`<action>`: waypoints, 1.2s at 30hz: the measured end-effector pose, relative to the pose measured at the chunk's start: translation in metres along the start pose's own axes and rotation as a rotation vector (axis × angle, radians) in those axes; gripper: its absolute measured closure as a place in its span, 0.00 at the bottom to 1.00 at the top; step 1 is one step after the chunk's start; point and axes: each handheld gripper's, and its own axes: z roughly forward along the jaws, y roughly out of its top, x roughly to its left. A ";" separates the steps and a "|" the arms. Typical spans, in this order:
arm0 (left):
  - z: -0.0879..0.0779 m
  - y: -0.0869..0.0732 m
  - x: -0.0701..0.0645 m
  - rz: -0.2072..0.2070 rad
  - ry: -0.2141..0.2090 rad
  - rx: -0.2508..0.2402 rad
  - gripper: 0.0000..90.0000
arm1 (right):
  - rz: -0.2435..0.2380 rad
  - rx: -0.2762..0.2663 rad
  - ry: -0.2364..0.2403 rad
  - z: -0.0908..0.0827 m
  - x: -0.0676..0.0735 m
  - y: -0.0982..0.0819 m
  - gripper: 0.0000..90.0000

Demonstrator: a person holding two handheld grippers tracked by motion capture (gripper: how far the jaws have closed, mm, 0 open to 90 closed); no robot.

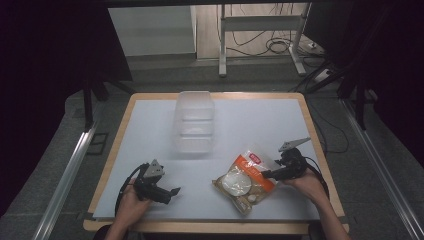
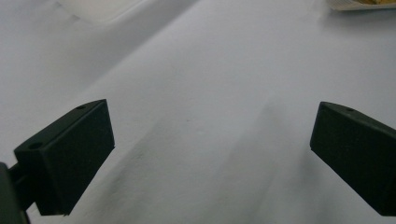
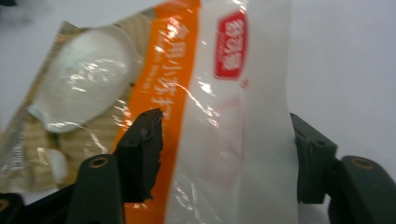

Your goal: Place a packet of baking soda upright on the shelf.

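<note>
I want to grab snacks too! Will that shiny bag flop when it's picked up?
Probably. The bag looks like thin crinkly plastic, so it may sag and slip. The right gripper straddles its flat end; the fuller end would likely droop. It seems light.

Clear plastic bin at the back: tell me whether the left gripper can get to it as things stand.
Probably yes. The left gripper is open and holds nothing, and bare table lies between it and the clear bin.

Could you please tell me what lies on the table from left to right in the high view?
Left gripper → clear plastic bin → snack bag → right gripper, whose jaws stand on either side of the bag's edge.
</note>
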 end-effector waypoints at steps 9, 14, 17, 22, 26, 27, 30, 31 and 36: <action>0.000 0.000 0.000 0.001 0.001 0.001 0.00 | -0.021 0.046 0.016 0.009 0.009 0.003 0.52; 0.000 0.000 -0.001 0.004 0.001 0.004 0.00 | -0.004 0.021 0.064 0.008 0.014 0.006 0.56; 0.000 0.000 -0.001 0.006 0.000 0.004 0.00 | 0.000 0.034 0.051 0.007 0.016 0.007 0.66; 0.000 0.000 0.000 0.004 0.002 0.001 0.00 | -0.015 0.023 -0.020 0.001 0.019 0.008 0.96; -0.001 0.000 0.000 0.002 0.004 -0.004 0.00 | -0.008 -0.023 -0.031 -0.008 0.022 0.010 0.98; -0.001 0.000 0.000 0.002 0.004 -0.005 0.00 | -0.018 -0.025 -0.038 -0.009 0.024 0.011 0.98; -0.001 0.000 0.000 -0.001 0.006 -0.009 0.00 | -0.028 -0.049 -0.046 -0.013 0.031 0.014 0.98; -0.002 0.000 0.001 -0.002 0.006 -0.011 0.00 | -0.030 -0.060 -0.042 -0.016 0.033 0.015 0.98; -0.003 0.000 0.001 -0.009 0.005 -0.018 0.00 | -0.029 -0.111 -0.011 -0.025 0.043 0.020 0.98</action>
